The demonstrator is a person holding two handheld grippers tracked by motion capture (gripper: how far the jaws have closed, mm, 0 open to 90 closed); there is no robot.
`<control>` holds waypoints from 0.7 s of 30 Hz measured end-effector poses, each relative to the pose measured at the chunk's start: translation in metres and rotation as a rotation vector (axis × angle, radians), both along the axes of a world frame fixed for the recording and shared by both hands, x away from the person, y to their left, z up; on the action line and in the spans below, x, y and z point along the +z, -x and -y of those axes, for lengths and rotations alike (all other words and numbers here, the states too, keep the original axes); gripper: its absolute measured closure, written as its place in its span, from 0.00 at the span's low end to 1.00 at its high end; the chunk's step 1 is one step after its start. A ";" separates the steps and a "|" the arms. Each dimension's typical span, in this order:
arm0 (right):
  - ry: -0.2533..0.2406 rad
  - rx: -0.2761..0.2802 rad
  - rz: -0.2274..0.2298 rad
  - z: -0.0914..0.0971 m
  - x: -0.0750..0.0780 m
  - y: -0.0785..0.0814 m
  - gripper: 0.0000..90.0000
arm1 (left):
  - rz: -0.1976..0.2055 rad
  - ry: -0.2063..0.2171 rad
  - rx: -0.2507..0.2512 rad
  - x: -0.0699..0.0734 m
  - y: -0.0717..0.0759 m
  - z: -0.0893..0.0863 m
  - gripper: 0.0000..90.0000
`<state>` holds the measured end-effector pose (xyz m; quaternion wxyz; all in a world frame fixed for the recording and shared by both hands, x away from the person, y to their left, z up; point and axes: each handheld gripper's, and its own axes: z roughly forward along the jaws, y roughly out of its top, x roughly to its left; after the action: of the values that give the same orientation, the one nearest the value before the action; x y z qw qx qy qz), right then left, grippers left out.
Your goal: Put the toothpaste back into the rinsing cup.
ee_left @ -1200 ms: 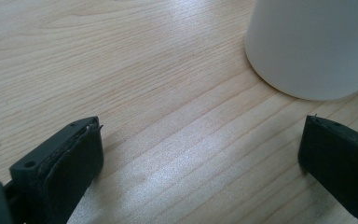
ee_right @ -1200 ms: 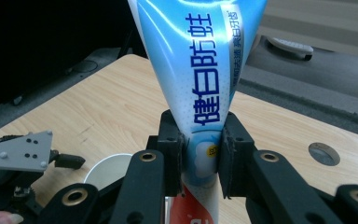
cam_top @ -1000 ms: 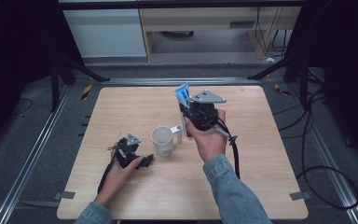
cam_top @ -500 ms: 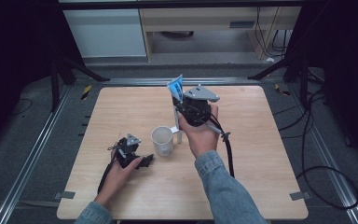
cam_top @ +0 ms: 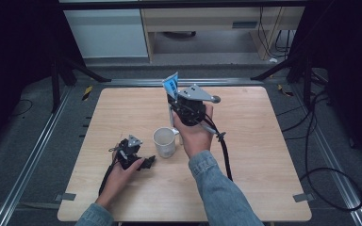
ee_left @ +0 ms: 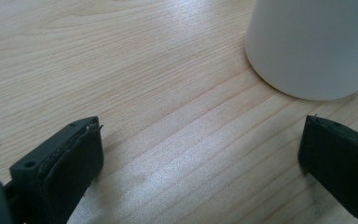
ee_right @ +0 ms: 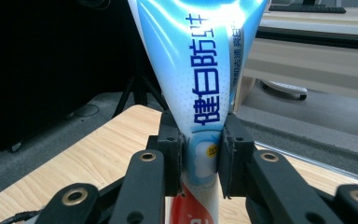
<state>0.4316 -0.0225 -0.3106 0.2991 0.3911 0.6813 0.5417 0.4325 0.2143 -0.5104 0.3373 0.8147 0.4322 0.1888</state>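
Toothpaste tube held above worktop

Left claw [cam_top: 143,162] rests wide apart on the wooden worktop [cam_top: 264,155], just beside a white mug [cam_top: 164,141]. Right claw [ee_right: 200,144] is clamped on an upright blue-and-white toothpaste tube [ee_right: 193,70], raised beyond the mug.

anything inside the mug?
The mug opening looks white and empty in the high view, but its near wall hides part of the bottom. The tube is clamped in the right gripper, above the table.
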 end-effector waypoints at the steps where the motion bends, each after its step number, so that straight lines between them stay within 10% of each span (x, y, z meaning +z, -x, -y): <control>1: -0.005 0.001 0.003 -0.001 0.000 0.000 0.82 | 0.000 0.000 0.000 0.000 0.000 0.000 0.00; 21: -0.050 0.022 0.001 -0.020 -0.019 -0.001 0.82 | -0.002 -0.009 -0.012 0.000 -0.001 -0.001 0.00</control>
<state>0.4325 -0.0023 -0.3298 0.2837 0.3908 0.6716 0.5620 0.4338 0.2149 -0.5100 0.3344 0.8189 0.4269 0.1880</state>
